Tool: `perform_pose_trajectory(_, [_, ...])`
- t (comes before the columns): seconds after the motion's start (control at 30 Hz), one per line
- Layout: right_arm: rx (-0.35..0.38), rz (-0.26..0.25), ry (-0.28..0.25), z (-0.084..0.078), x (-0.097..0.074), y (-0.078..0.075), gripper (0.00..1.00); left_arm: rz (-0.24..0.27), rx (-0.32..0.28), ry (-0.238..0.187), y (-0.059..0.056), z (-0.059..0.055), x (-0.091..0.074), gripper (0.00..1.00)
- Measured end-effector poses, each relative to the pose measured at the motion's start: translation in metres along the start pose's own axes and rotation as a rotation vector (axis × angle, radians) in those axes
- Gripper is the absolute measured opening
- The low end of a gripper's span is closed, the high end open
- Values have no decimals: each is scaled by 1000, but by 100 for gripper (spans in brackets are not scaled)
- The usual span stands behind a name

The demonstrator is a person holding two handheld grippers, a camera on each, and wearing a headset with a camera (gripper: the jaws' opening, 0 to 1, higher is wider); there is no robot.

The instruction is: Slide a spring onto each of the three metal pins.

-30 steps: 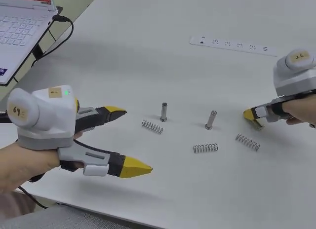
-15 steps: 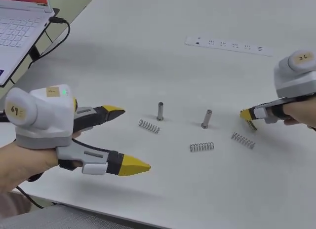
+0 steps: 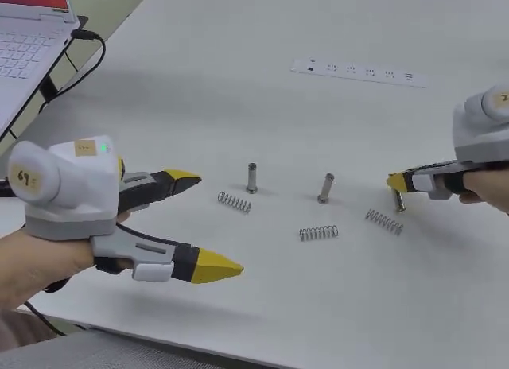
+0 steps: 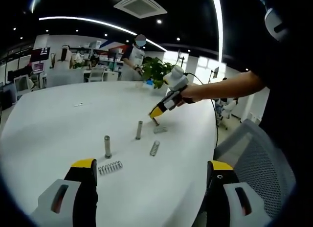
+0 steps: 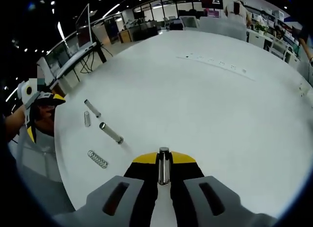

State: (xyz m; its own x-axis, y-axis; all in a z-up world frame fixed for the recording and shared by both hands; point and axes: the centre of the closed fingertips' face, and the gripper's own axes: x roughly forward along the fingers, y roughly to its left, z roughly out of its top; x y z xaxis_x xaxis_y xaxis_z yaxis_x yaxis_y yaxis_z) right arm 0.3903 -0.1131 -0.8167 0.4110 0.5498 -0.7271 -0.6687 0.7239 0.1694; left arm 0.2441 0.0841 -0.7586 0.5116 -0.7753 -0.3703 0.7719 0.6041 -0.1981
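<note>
Two metal pins [image 3: 252, 178] [image 3: 326, 188] stand on the white table [image 3: 238, 99]. Three springs lie by them: one at the left [image 3: 234, 201], one in the middle [image 3: 318, 233], one at the right [image 3: 383, 221]. My right gripper [image 3: 395, 183] is shut on a third pin [image 3: 398, 200], held just above the table beside the right spring. In the right gripper view that pin [image 5: 163, 174] sticks out between the shut jaws of the right gripper [image 5: 163, 159]. My left gripper [image 3: 203, 223] stands open and holds nothing, left of the left pin; its jaws [image 4: 151, 166] face the pins.
A white power strip [image 3: 358, 71] lies at the far side of the table. A laptop [image 3: 20, 35] with a black cable [image 3: 89, 47] sits at the far left. The table's near edge [image 3: 318, 357] runs just below the left gripper.
The head camera has shifted, so everything sits a little higher and further left. The right gripper keeps the pin by the right spring. The left gripper has stayed in place, open.
</note>
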Motion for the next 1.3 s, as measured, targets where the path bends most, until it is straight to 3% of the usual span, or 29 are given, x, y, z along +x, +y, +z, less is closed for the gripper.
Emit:
perform_pose_trajectory(0.23, [-1, -15, -44, 2, -4, -3, 5, 2, 2, -1, -1, 0, -1, 90])
perform_pose_trajectory(0.83, [-39, -28, -96, 4, -10, -2, 5, 8, 4, -5, 0, 1, -3, 90])
perform_pose_trajectory(1.3, [-136, -30, -84, -5, -19, 5, 6, -1, 33, -7, 8, 9, -2, 91])
